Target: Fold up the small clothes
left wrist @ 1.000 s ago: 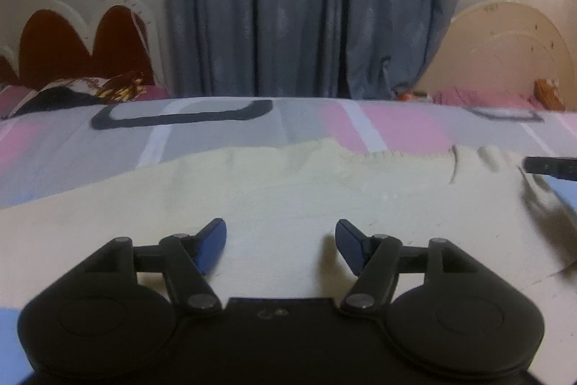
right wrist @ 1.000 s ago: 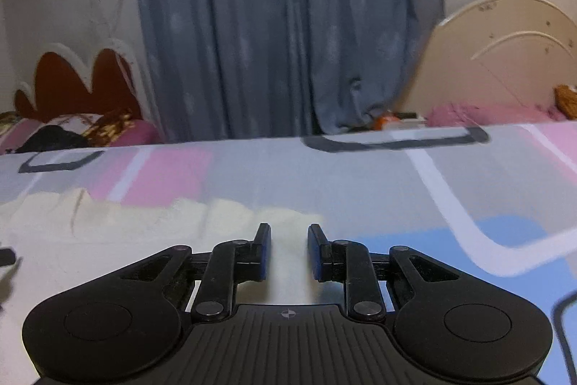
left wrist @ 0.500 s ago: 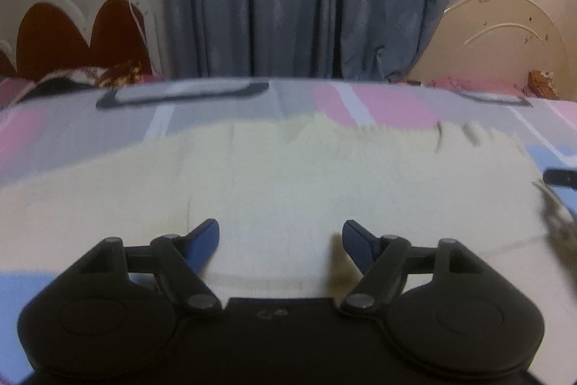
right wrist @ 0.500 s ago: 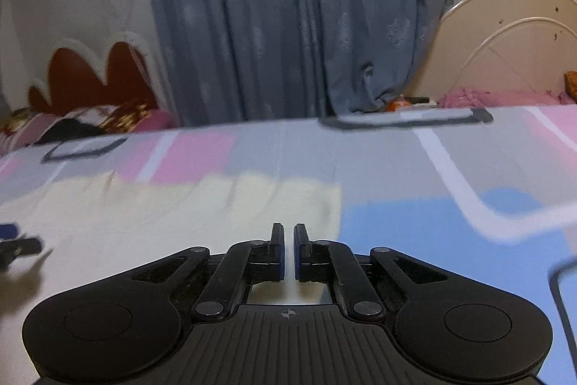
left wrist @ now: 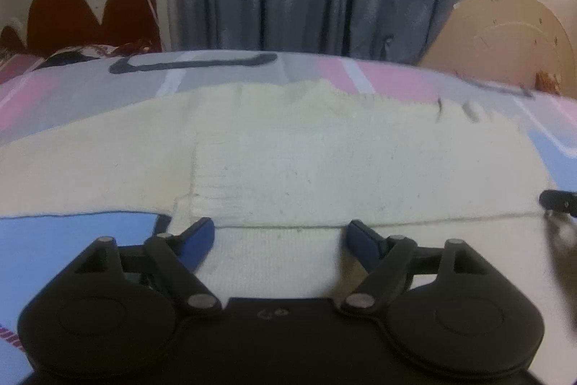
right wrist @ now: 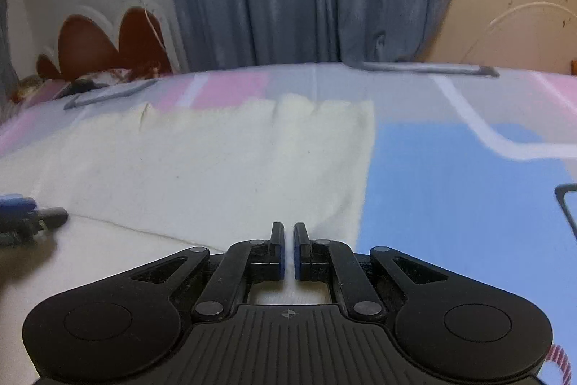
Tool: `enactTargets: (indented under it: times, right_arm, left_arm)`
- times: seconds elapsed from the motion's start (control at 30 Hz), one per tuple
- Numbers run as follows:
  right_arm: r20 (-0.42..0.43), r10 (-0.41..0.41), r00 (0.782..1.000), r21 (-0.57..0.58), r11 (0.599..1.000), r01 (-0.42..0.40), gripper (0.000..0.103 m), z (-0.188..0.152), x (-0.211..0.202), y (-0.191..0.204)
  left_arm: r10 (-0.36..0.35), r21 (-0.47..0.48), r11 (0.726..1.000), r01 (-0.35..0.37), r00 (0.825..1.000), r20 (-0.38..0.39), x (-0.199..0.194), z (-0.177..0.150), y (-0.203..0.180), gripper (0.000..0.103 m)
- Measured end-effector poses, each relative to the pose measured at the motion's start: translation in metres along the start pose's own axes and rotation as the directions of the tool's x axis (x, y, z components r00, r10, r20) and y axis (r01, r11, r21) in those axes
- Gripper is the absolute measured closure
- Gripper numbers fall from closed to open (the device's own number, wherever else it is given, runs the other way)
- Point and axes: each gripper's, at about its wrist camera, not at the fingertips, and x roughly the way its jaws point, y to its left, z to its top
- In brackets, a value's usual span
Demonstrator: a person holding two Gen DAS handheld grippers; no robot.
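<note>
A patterned bedsheet covers the bed, with a cream knit garment spread flat across it. At six o'clock the left gripper gapes wide over the near hem. The right gripper is nearly closed, a thin gap showing; whether it pinches cloth, I cannot tell.

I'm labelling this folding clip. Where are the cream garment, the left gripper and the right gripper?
cream garment [left wrist: 324,168]: left wrist view, middle of the knit fabric.
left gripper [left wrist: 281,237]: left wrist view, midway between its fingertips.
right gripper [right wrist: 288,233]: right wrist view, midway between its fingertips.
</note>
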Motion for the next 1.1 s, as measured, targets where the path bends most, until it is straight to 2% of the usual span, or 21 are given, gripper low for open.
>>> enactTargets:
  times: [0.07,0.13,0.2,0.27,0.33,0.4,0.53,0.67,0.73,0.77,0.8,0.83,0.97,1.1]
  right_arm:
    - [0.047,0.046,0.998,0.034,0.998,-0.048,0.099,0.004,-0.010,0.003]
    - [0.023,0.040,0.999,-0.016,0.999,-0.040,0.099,0.004,-0.007,0.017]
    - [-0.041,0.020,0.999,-0.026,0.999,-0.022,0.099,0.002,0.004,0.024]
    - [-0.016,0.028,0.999,0.005,1.000,-0.028,0.099,0.002,0.000,0.023]
    - [-0.002,0.041,0.999,0.026,0.999,-0.041,0.099,0.004,-0.002,0.024]
    - [-0.011,0.030,0.999,0.031,0.999,-0.030,0.099,0.000,0.000,0.027]
    - [-0.005,0.005,1.000,0.080,0.997,-0.005,0.099,-0.001,0.003,0.026]
    - [0.025,-0.046,0.999,0.125,0.991,0.042,0.099,0.000,0.001,0.017]
    - [0.055,-0.096,0.994,0.150,0.985,0.087,0.099,0.003,0.004,0.008]
    - [0.064,-0.121,0.991,0.165,0.980,0.109,0.099,0.005,0.006,0.003]
    - [0.066,-0.139,0.988,0.183,0.975,0.125,0.099,0.007,0.009,-0.003]
    - [0.062,-0.146,0.987,0.196,0.972,0.131,0.099,0.009,0.012,-0.008]
    - [0.058,-0.159,0.985,0.194,0.970,0.145,0.099,0.012,0.016,-0.018]
    - [0.057,-0.173,0.983,0.178,0.971,0.161,0.099,0.012,0.010,-0.019]
  left_arm:
    - [-0.007,-0.001,1.000,0.007,1.000,-0.003,0.002,-0.001,0.003,0.023]
    - [-0.012,-0.003,1.000,0.012,1.000,-0.023,0.007,-0.001,0.007,0.021]
    - [-0.014,-0.026,1.000,0.014,1.000,-0.007,0.000,0.001,0.012,0.030]
    - [-0.006,-0.053,0.999,0.008,1.000,0.022,-0.009,-0.001,0.022,0.030]
    - [-0.021,-0.092,0.995,0.022,1.000,0.015,-0.011,-0.001,0.036,0.032]
    - [-0.035,-0.110,0.993,0.037,0.999,0.018,-0.008,0.004,0.045,0.044]
    - [-0.086,-0.127,0.988,0.087,0.996,0.016,0.014,0.025,0.060,0.048]
    - [-0.116,-0.101,0.988,0.114,0.993,-0.015,0.039,0.039,0.067,0.052]
    - [-0.134,-0.094,0.987,0.133,0.991,-0.009,0.041,0.041,0.067,0.060]
    - [-0.143,-0.088,0.986,0.142,0.990,-0.009,0.043,0.042,0.067,0.071]
    - [-0.146,-0.083,0.986,0.145,0.989,-0.005,0.045,0.044,0.067,0.088]
    - [-0.153,-0.079,0.985,0.153,0.988,-0.002,0.046,0.044,0.066,0.094]
    - [-0.139,-0.045,0.989,0.141,0.989,0.048,0.041,0.044,0.058,0.097]
    - [-0.147,-0.058,0.986,0.154,0.983,0.109,0.035,0.052,0.056,0.097]
